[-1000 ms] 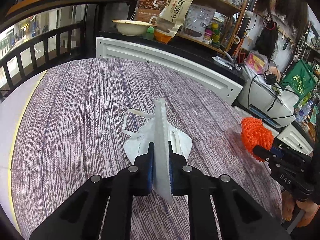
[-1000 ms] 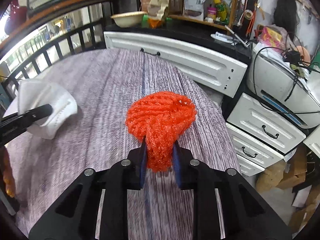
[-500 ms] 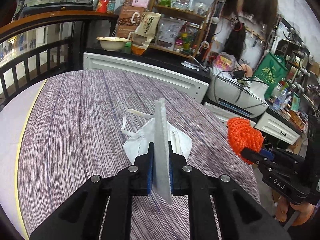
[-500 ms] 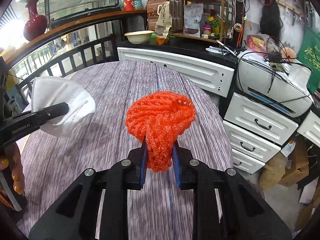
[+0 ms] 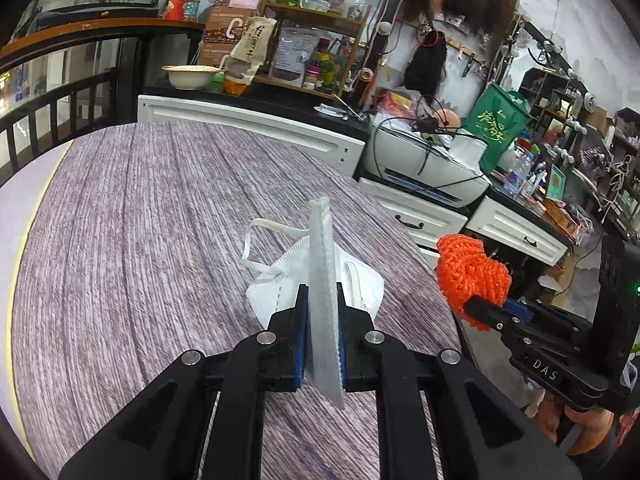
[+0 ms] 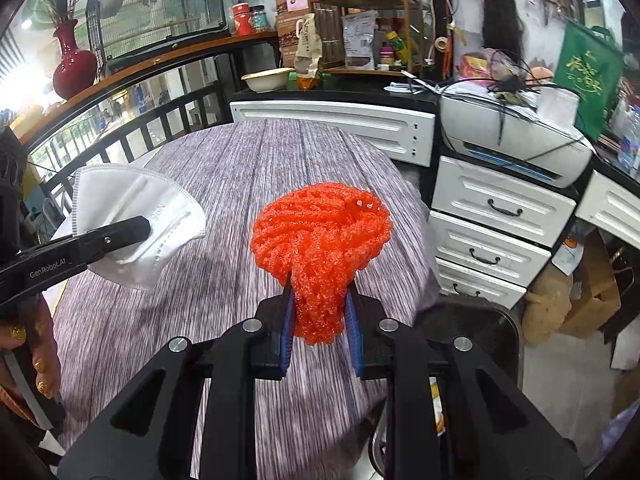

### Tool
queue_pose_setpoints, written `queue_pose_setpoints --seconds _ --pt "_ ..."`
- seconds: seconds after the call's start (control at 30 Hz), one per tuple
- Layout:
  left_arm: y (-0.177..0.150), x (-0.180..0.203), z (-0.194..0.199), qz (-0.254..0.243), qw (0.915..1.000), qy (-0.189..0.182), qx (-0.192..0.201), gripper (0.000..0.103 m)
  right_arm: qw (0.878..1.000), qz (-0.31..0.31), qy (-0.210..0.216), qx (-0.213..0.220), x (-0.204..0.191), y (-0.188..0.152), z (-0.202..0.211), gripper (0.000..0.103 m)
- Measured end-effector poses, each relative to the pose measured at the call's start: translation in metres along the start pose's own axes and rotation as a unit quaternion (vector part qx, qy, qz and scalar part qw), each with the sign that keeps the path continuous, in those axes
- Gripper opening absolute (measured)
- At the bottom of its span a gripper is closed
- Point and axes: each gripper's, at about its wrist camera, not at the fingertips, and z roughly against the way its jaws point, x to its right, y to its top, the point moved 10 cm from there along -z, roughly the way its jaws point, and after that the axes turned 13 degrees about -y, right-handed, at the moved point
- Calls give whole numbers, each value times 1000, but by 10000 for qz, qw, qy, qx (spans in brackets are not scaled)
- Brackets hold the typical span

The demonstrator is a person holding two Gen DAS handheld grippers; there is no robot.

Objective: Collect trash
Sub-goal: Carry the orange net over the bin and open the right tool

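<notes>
My left gripper [image 5: 322, 312] is shut on a white folded face mask [image 5: 320, 276], held edge-on above the round purple-grey table [image 5: 140, 240]. The same face mask [image 6: 136, 216] shows at the left of the right wrist view, flat side on, pinched by the left gripper [image 6: 132, 228]. My right gripper [image 6: 318, 308] is shut on a crumpled orange foam net [image 6: 320, 236], lifted over the table's right side. In the left wrist view that orange net [image 5: 472, 272] hangs beyond the table edge at the right, clamped by the right gripper [image 5: 476, 308].
A dark round bin [image 6: 468, 320] stands by the table's right edge, below my right gripper. White drawers [image 6: 496, 232] and a printer [image 6: 516, 136] line the right wall. A black railing [image 6: 132, 136] runs behind the table on the left. A cluttered shelf [image 5: 304, 40] stands at the back.
Both grippers have swung to the right with their loads, off the table's middle toward its right edge. The drawers, printer and dark bin have come into view. Both grips are unchanged.
</notes>
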Motion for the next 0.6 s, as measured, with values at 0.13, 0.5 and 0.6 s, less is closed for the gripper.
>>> queue_pose_setpoints --seconds 0.13,0.5,0.6 --pt "-11 21 -3 -36 9999 -137 -32 12 10000 -29 -22 -26 11 -16 11 23" --pt "-24 75 -9 -317 9982 -503 -48 12 9978 -543 -371 40 67 -36 35 23" --pt "-26 88 -10 -404 9974 -601 -68 12 9957 -756 -537 -17 88 -40 33 23"
